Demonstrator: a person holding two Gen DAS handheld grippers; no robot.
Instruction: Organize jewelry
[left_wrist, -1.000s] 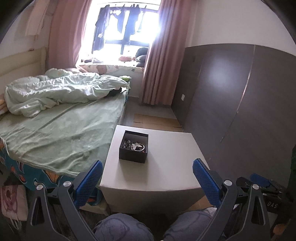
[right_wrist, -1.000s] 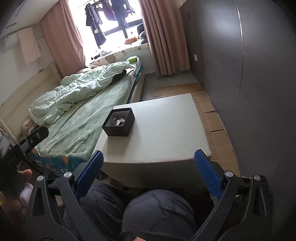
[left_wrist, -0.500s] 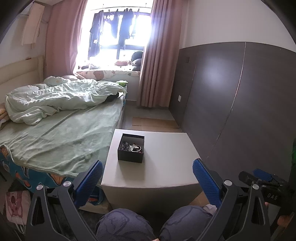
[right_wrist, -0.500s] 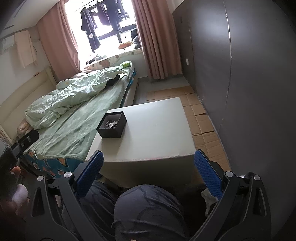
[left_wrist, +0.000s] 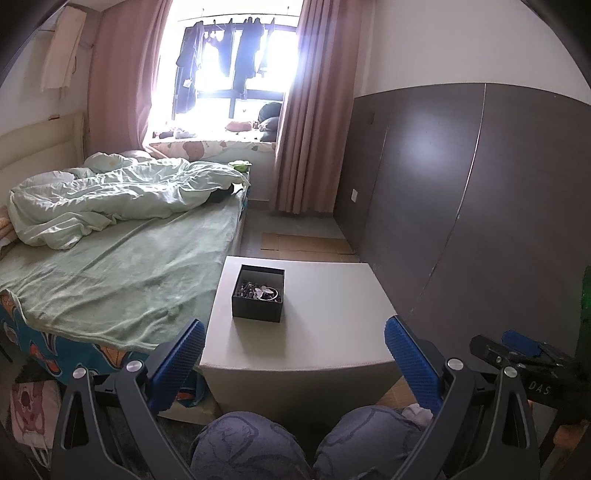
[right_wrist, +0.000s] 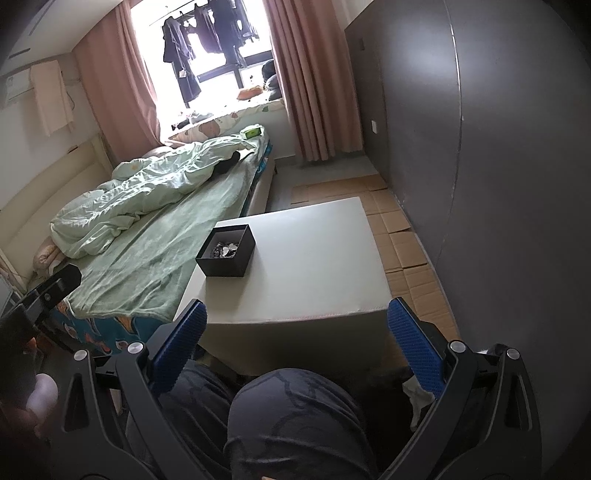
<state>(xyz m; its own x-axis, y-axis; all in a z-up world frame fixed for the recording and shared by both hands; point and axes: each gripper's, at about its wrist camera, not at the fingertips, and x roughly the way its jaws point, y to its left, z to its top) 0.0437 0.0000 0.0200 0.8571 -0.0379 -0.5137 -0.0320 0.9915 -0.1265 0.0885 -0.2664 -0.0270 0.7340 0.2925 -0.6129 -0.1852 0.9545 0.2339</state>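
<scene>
Both grippers, left (left_wrist: 291, 347) and right (right_wrist: 295, 332), hang wide open and empty above the person's knees. The jewelry (left_wrist: 260, 291) lies heaped, apparently tangled, inside the black box (left_wrist: 257, 314) on the white table (left_wrist: 332, 332). That fits sorting about to start or just finished.

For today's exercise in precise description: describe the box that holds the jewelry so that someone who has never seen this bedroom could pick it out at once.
Find the bed with the green sheet; right beside it stands a low white table. On the table's bed-side half sits a small black box, open on top, with a tangle of silvery jewelry inside. It is the only thing on the table, and dark against the pale top.
</scene>
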